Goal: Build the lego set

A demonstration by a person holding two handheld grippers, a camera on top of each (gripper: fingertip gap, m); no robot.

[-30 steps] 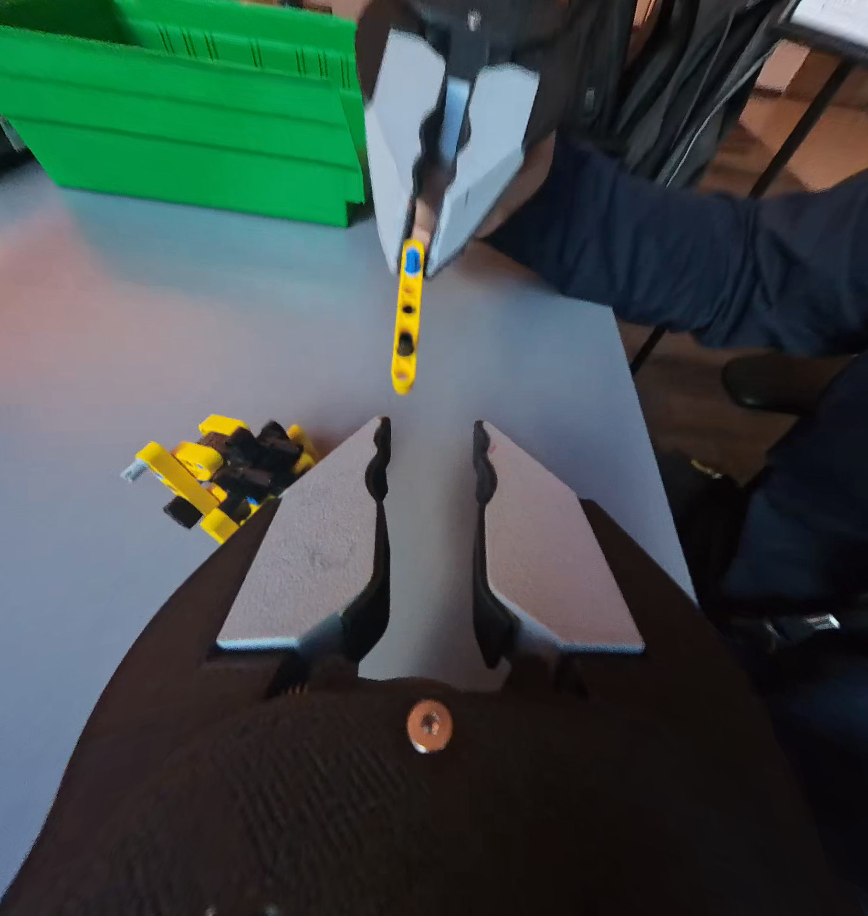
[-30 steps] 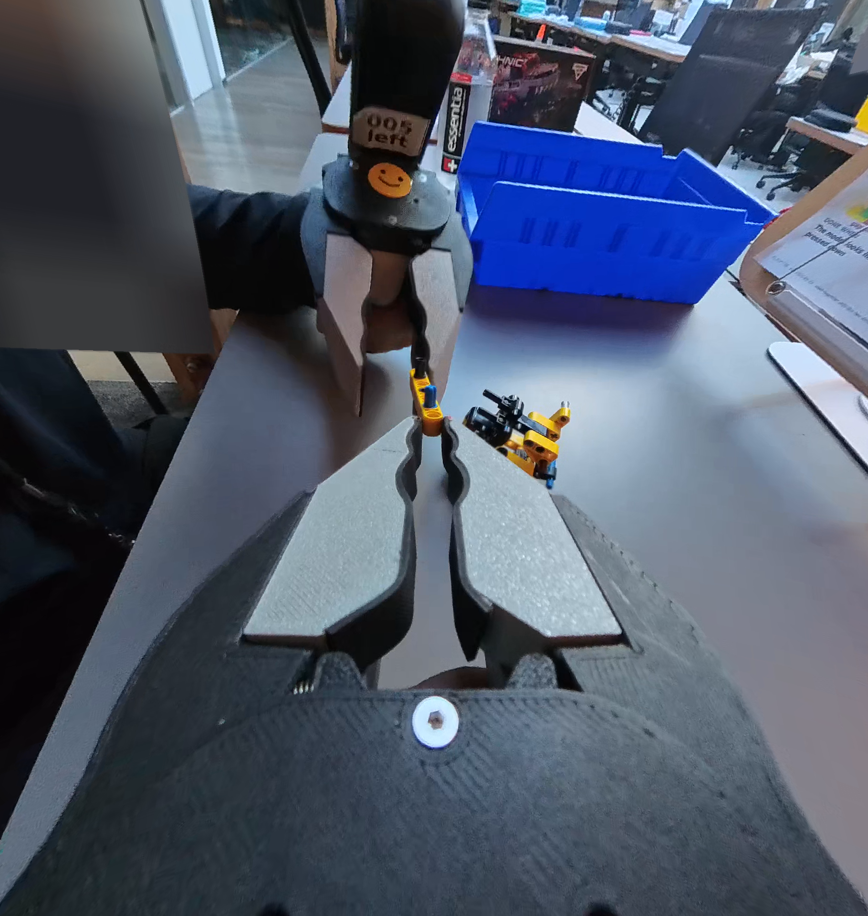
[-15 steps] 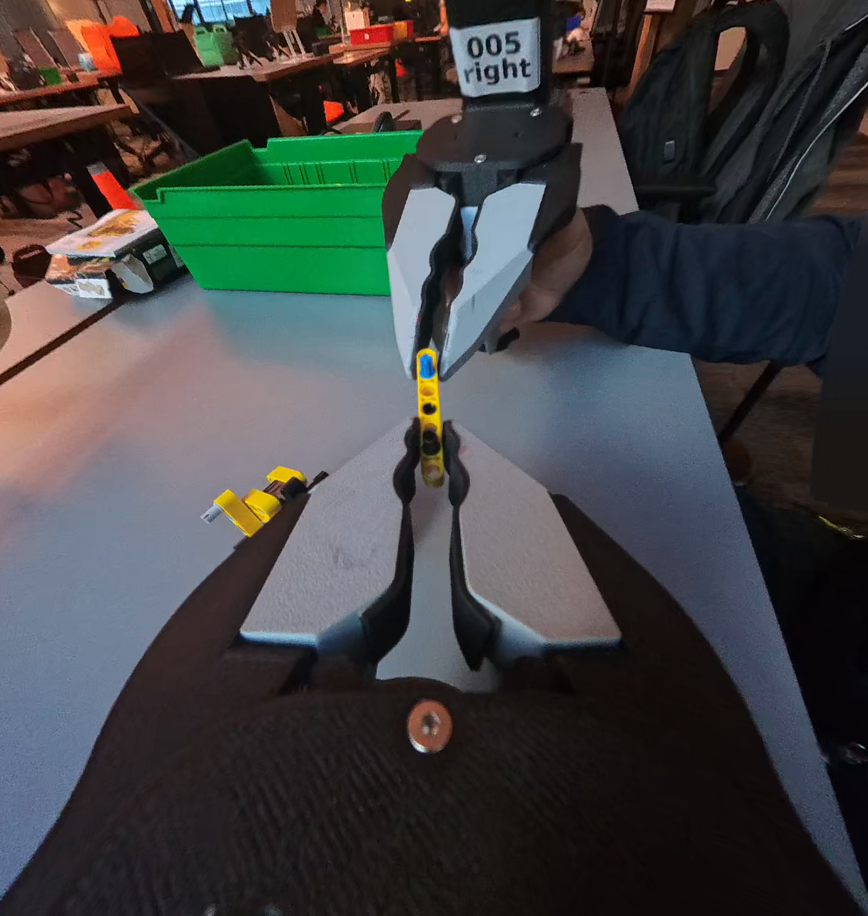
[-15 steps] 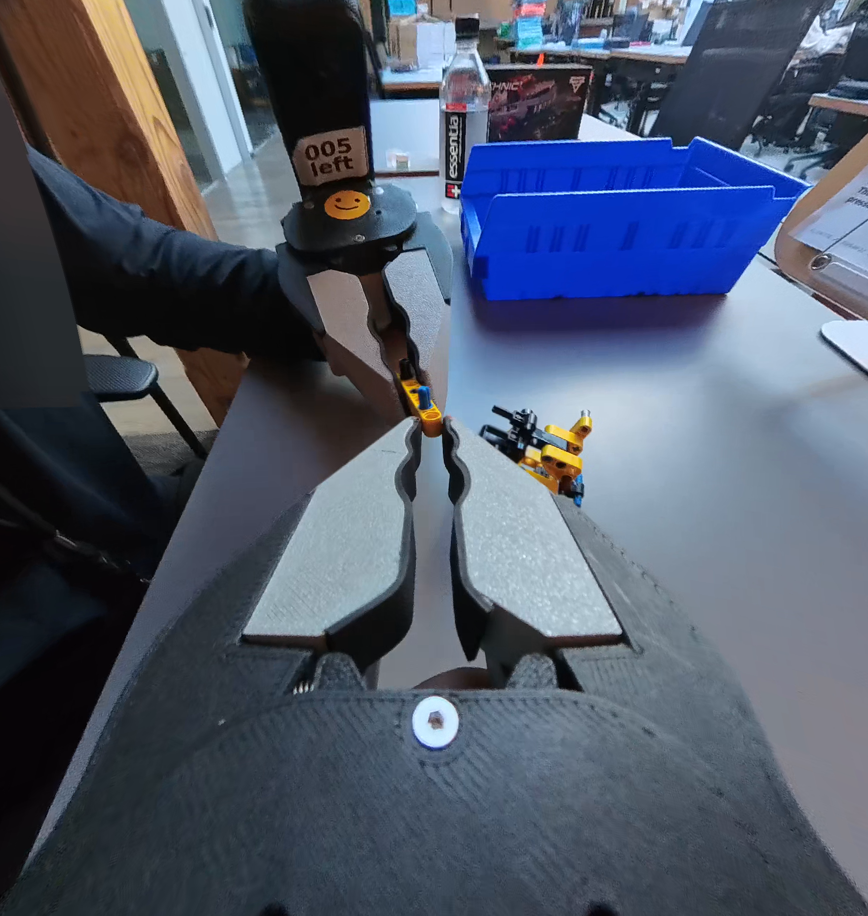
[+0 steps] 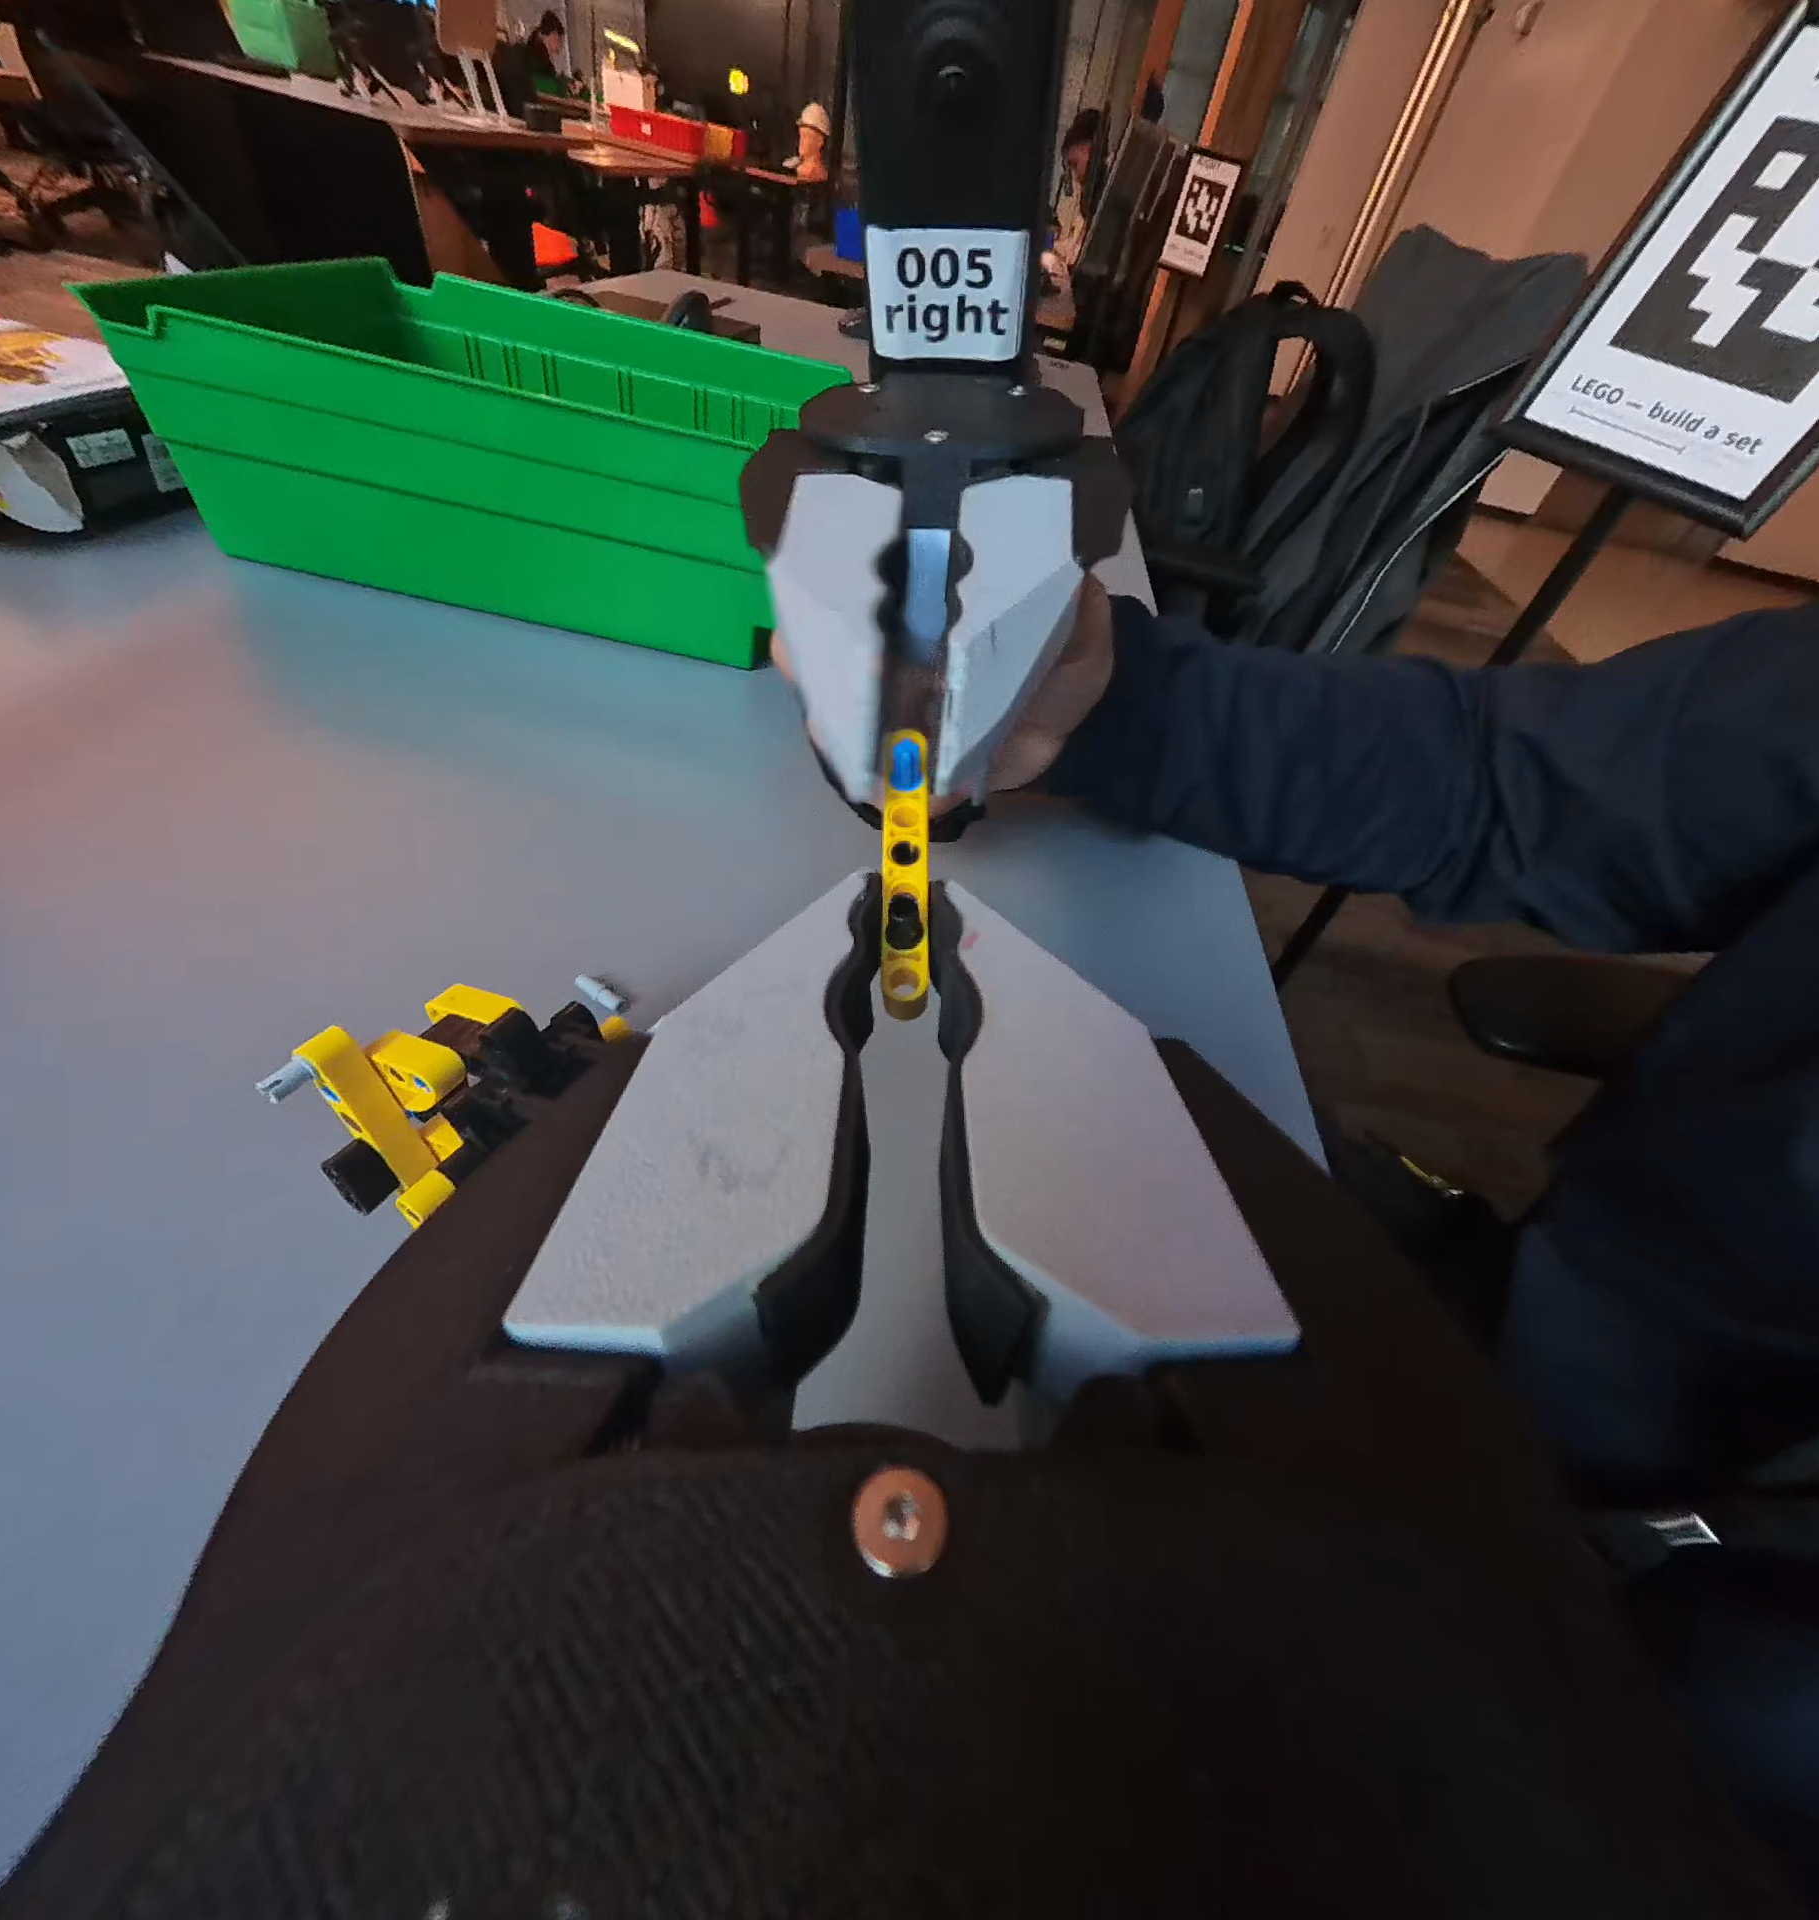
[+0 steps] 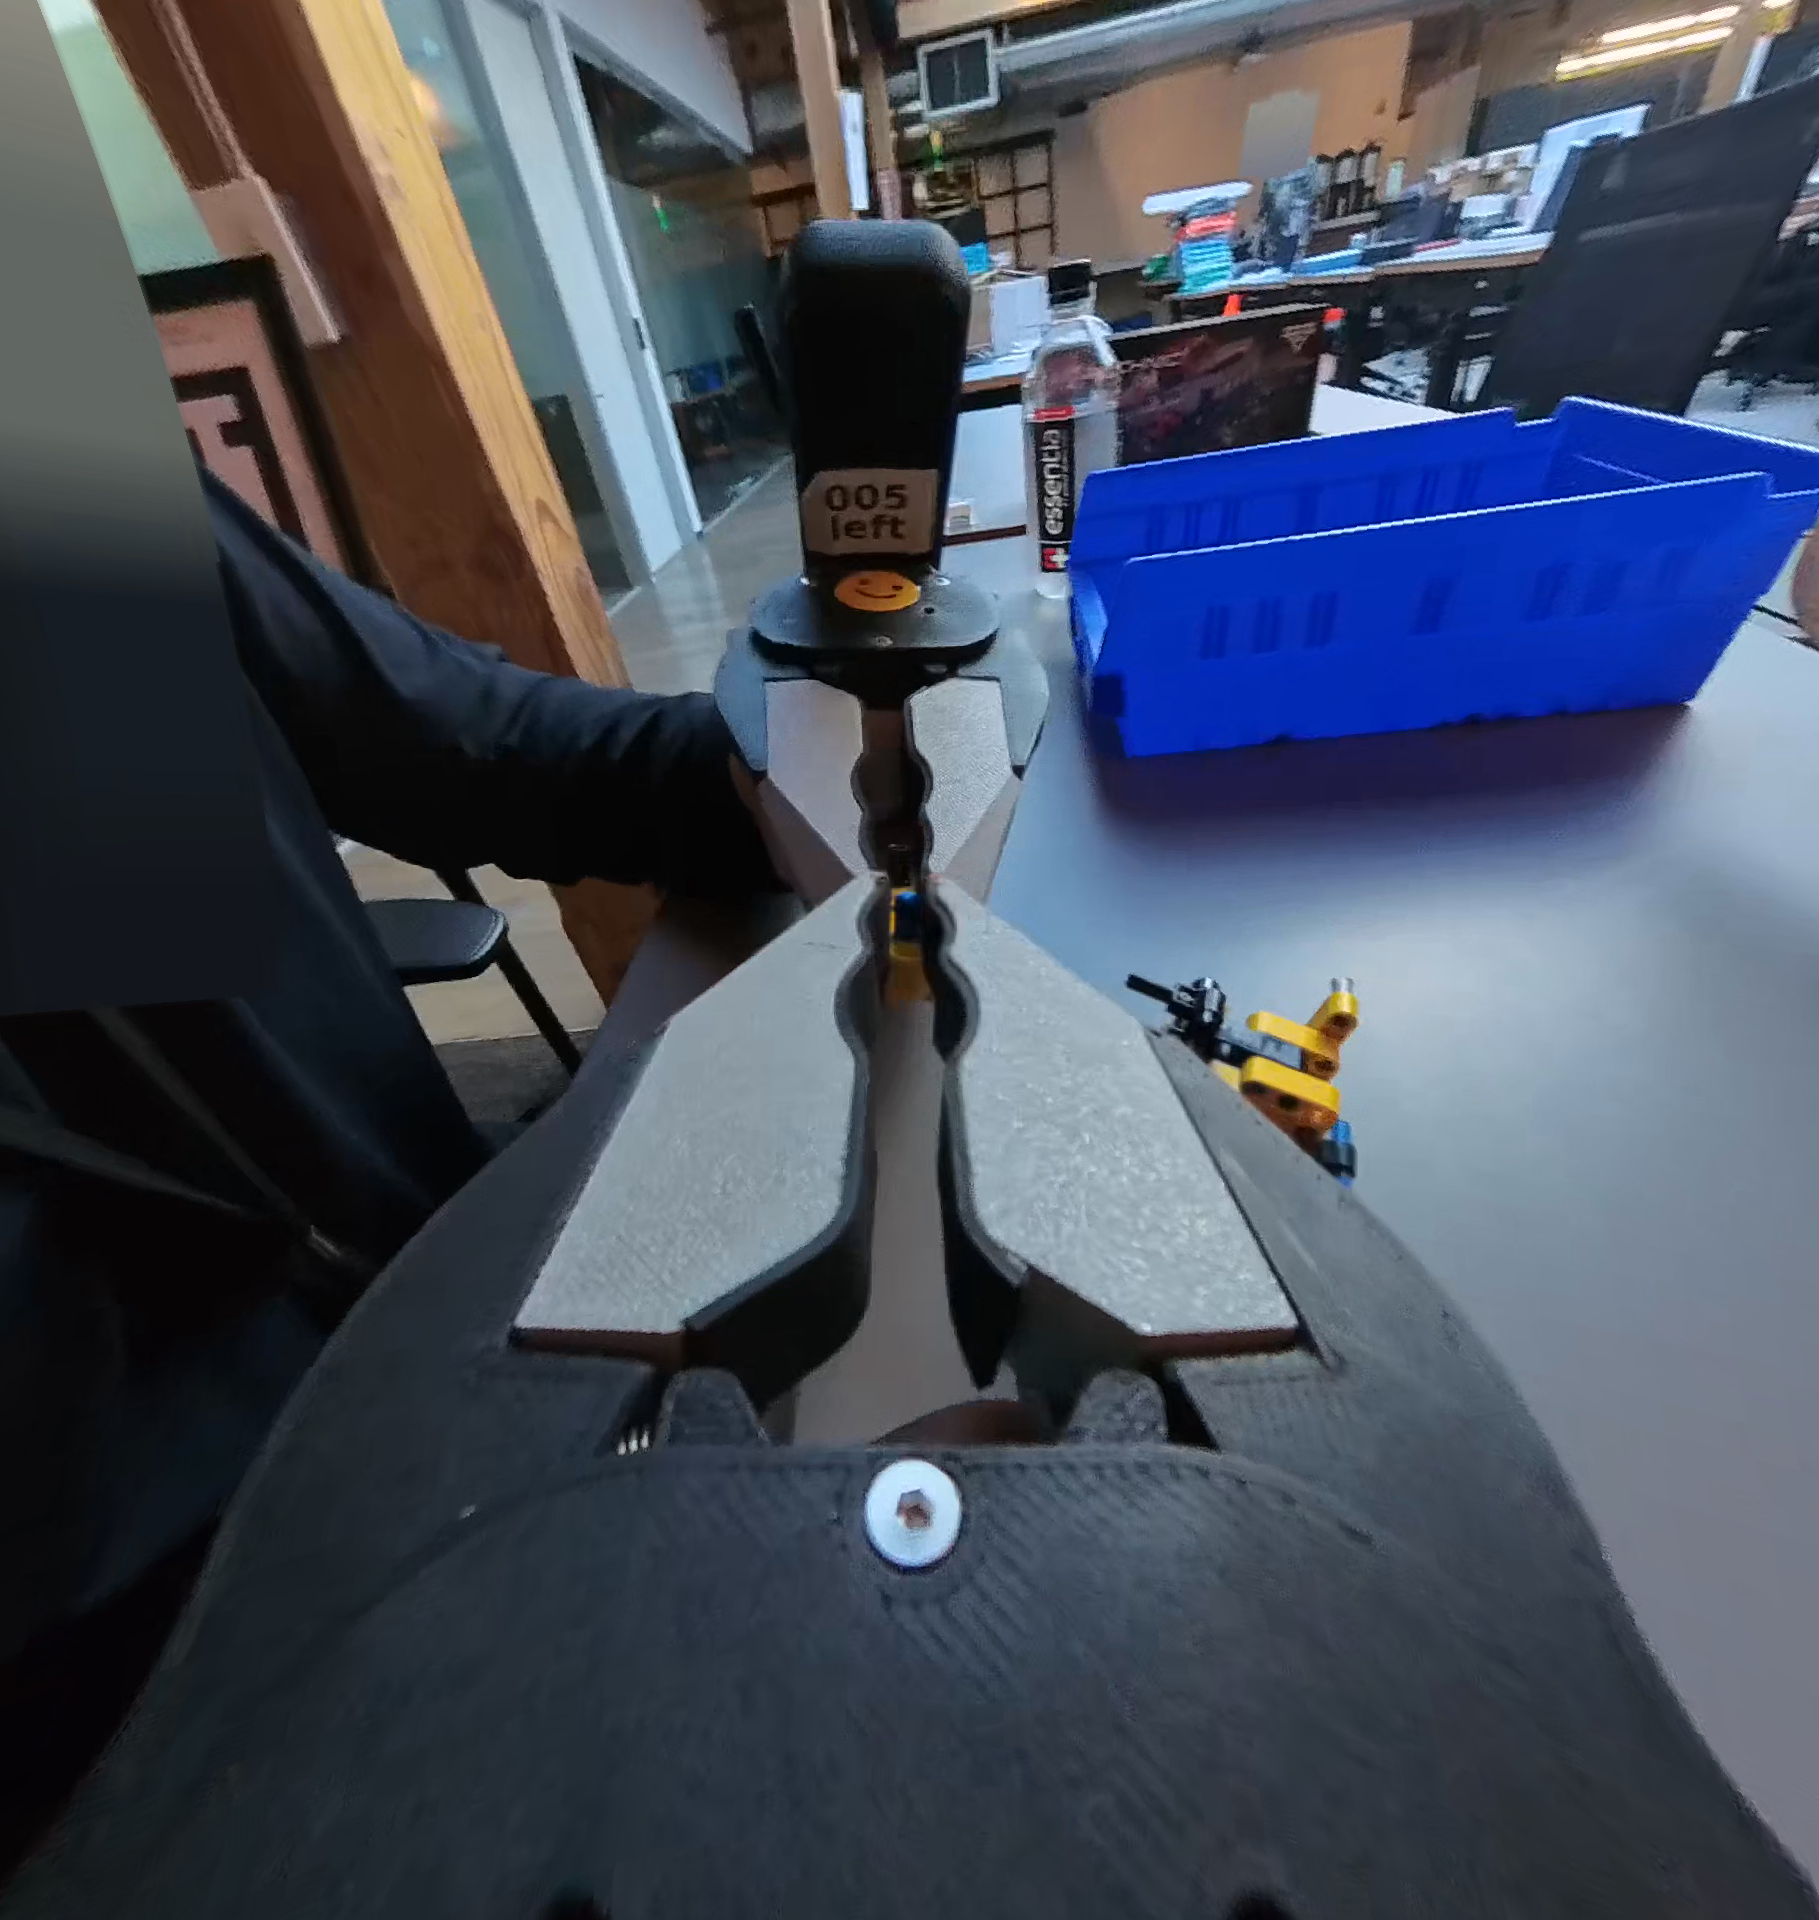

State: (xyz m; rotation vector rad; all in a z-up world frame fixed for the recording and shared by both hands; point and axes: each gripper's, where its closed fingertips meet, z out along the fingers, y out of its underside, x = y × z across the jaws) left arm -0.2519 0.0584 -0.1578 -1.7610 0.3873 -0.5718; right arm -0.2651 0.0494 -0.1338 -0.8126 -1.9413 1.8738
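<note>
Both hand-held grippers pinch yellow beam (image 5: pixel 904 914) — L (image 5: pixel 902 935) probably, R (image 6: pixel 906 940).

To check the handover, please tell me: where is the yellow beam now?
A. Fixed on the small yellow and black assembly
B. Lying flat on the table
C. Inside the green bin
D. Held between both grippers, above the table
D: the yellow beam spans from the right gripper to the left gripper, both sets of jaws closed on it, above the table.

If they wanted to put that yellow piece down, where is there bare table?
Bare grey tabletop lies between the green plastic bin and the small yellow-and-black lego assembly. More lies between the blue plastic bin and that assembly. It is crowded where both tools meet on the yellow holed lego beam.
</note>
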